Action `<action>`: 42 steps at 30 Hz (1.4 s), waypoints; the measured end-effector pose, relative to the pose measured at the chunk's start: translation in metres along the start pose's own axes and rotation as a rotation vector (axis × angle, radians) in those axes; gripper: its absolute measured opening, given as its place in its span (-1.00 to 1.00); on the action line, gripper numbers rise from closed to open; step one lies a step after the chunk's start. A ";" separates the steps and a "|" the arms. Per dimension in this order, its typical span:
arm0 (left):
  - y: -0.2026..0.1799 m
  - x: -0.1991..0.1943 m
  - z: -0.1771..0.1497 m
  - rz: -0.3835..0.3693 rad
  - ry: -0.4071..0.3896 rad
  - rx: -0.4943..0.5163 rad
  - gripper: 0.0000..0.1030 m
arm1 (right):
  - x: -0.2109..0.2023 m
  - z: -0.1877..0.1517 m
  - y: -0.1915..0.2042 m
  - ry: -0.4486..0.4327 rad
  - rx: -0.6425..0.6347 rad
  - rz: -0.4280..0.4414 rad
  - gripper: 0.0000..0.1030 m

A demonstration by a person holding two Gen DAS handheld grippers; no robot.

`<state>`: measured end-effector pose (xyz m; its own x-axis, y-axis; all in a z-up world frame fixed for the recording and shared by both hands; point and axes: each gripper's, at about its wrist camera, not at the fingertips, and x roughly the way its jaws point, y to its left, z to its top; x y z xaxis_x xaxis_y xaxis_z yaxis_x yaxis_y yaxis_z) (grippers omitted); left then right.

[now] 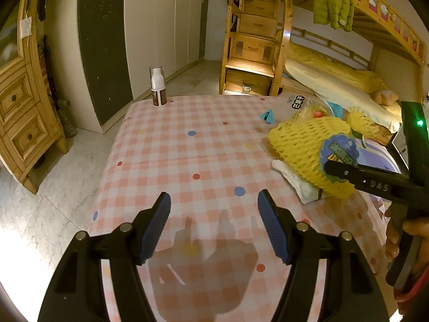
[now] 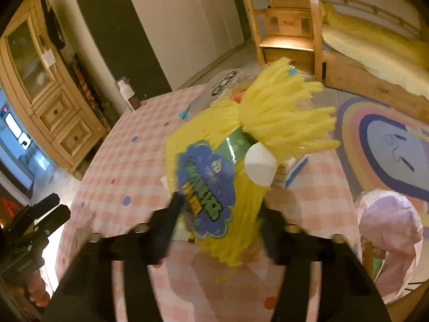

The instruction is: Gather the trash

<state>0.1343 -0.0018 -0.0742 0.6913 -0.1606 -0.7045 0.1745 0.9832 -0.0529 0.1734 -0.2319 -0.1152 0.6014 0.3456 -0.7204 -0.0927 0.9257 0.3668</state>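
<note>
While clamped on the near end of the yellow foam net [image 2: 214, 166] at twelve o'clock on the checked table [image 2: 120, 161], right claw [image 2: 217, 214] risks crushing it loose; left claw [image 1: 214, 225] wide, empty, no backup for a slip.

A table under a pink-and-white checked cloth with coloured dots [image 1: 203, 145] carries a white pump bottle with a clear cap [image 1: 158, 87] at its far left corner; well right of that bottle lie a small blue triangular scrap [image 1: 267, 114], a clear printed plastic bag [image 1: 303, 107] and a yellow foam net sleeve with a blue label [image 1: 303, 145] over white crumpled paper [image 1: 297, 181].
</note>
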 end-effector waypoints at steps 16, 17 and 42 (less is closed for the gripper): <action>0.026 -0.026 -0.003 0.063 -0.033 -0.066 0.27 | -0.048 -0.057 0.096 0.050 -0.399 0.063 -0.41; 0.027 -0.028 -0.004 0.064 -0.033 -0.070 0.28 | -0.048 -0.059 0.097 0.053 -0.410 0.052 -0.30; -0.055 -0.004 -0.025 -0.044 0.060 0.127 0.25 | -0.083 0.006 0.024 -0.108 -0.211 -0.031 -0.45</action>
<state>0.1041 -0.0534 -0.0860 0.6388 -0.1939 -0.7446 0.2937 0.9559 0.0030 0.1264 -0.2388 -0.0431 0.6868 0.3084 -0.6582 -0.2300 0.9512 0.2058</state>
